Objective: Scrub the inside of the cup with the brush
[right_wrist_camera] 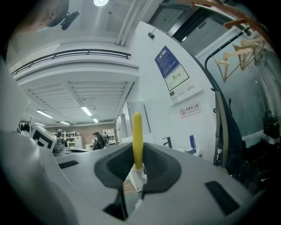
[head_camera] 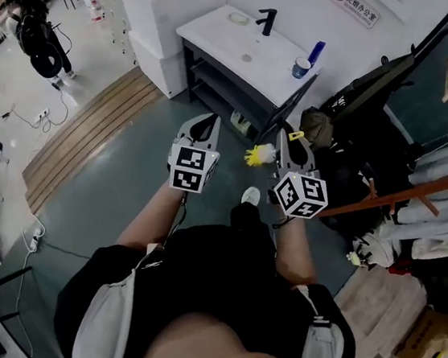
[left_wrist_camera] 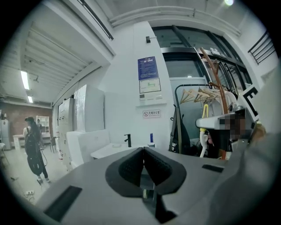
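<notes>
The cup (head_camera: 302,67), blue with a white rim, stands at the right end of a white sink counter (head_camera: 225,40) ahead of me, well beyond both grippers. It also shows small in the left gripper view as the cup (left_wrist_camera: 151,144) and in the right gripper view as the cup (right_wrist_camera: 188,150). My right gripper (head_camera: 291,144) is shut on the brush (head_camera: 259,154), whose yellow and white bristled head sticks out to the left. In the right gripper view the yellow brush handle (right_wrist_camera: 137,138) stands upright between the jaws. My left gripper (head_camera: 210,124) is shut with nothing in it, the pads (left_wrist_camera: 131,167) touching each other.
A black faucet (head_camera: 266,21) and a blue bottle (head_camera: 316,52) stand on the counter, with a dark shelf (head_camera: 226,93) beneath. A coat rack with hangers and clothes (head_camera: 442,185) crowds the right side. A person with a backpack (head_camera: 36,29) stands far left.
</notes>
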The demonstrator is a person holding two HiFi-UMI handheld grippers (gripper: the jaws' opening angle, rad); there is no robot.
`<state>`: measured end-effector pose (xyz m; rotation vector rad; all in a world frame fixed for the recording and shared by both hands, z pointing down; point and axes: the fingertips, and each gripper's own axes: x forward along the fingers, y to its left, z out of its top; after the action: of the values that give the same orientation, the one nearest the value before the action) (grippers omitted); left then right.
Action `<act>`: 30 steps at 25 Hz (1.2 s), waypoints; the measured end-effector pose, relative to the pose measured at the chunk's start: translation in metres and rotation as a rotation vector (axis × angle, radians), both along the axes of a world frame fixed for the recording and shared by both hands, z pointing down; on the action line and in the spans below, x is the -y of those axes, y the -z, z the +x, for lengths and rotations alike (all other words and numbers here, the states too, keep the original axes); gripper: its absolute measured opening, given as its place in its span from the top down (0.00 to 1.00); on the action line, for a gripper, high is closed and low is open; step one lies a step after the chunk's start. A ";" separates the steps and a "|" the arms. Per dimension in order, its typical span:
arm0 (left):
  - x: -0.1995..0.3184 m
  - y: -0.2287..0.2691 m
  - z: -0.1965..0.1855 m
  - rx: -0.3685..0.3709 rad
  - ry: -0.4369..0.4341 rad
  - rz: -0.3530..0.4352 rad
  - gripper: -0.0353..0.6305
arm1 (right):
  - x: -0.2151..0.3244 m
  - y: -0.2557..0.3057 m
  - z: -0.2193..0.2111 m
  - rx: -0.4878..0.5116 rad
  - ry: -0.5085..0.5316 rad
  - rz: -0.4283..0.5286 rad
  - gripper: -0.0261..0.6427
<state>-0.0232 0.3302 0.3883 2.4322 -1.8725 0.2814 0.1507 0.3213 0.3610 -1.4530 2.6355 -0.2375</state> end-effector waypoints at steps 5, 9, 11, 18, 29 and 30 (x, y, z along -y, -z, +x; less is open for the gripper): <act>0.035 -0.012 -0.001 0.009 -0.009 -0.009 0.93 | 0.033 -0.012 0.002 -0.002 -0.012 -0.002 0.87; 0.071 -0.009 0.004 0.029 -0.034 0.009 0.93 | 0.075 -0.017 0.006 0.029 -0.018 -0.021 0.88; 0.095 -0.006 0.004 0.037 -0.041 0.016 0.93 | 0.099 -0.015 0.008 0.039 -0.023 -0.018 0.87; 0.196 0.004 0.007 0.048 -0.033 0.025 0.93 | 0.201 -0.009 0.016 0.032 -0.020 -0.005 0.87; 0.367 0.022 0.060 0.078 -0.078 0.025 0.92 | 0.356 -0.007 0.057 0.029 -0.012 -0.055 0.87; 0.381 0.019 0.065 0.076 -0.086 0.018 0.92 | 0.367 -0.009 0.061 0.030 -0.016 -0.064 0.88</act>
<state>0.0421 -0.0503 0.3692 2.5536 -1.8088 0.3687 0.2121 -0.0458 0.3695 -1.4771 2.6140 -0.3418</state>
